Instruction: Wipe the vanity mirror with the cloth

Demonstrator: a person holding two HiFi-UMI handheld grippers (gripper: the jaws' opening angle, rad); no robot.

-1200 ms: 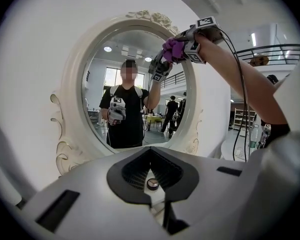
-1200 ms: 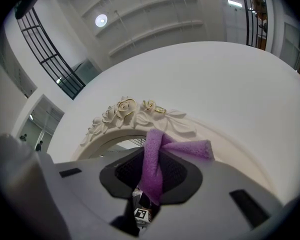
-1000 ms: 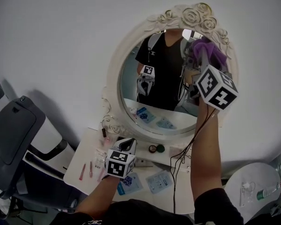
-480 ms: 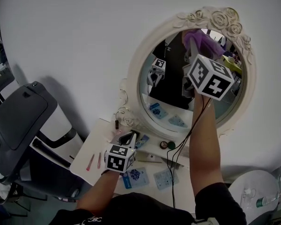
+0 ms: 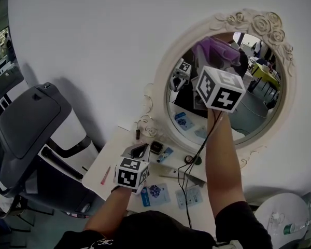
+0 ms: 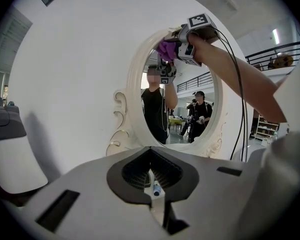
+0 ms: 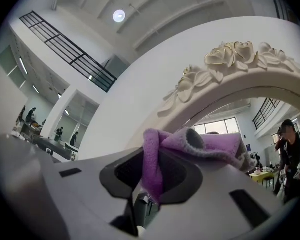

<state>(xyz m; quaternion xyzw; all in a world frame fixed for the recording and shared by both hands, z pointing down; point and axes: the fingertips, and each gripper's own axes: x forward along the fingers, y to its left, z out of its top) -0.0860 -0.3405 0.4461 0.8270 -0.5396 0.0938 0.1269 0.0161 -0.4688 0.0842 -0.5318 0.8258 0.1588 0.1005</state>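
Note:
An oval vanity mirror [image 5: 254, 100] in a cream frame with carved roses [image 5: 254, 24] hangs on the white wall. My right gripper [image 5: 211, 57] is raised and shut on a purple cloth [image 5: 213, 50], which presses on the upper left of the glass. In the right gripper view the cloth [image 7: 200, 144] is bunched between the jaws of that gripper [image 7: 152, 176], just below the rose frame [image 7: 230, 59]. My left gripper [image 5: 139, 152] hangs low over the vanity top, shut and empty. The left gripper view shows its jaws together [image 6: 151, 171] and, above, the cloth [image 6: 166, 48] on the mirror [image 6: 190, 109].
The white vanity top [image 5: 119, 162] carries blue sachets [image 5: 155, 192], a pink stick [image 5: 105, 175], a small round jar [image 5: 189, 160] and a black cable [image 5: 184, 178]. A grey chair [image 5: 31, 123] stands at left. A round white table [image 5: 280, 217] is at the lower right.
The right gripper has carried the cloth leftward across the top of the glass, from the upper right to the upper left. The left gripper has stayed over the vanity top.

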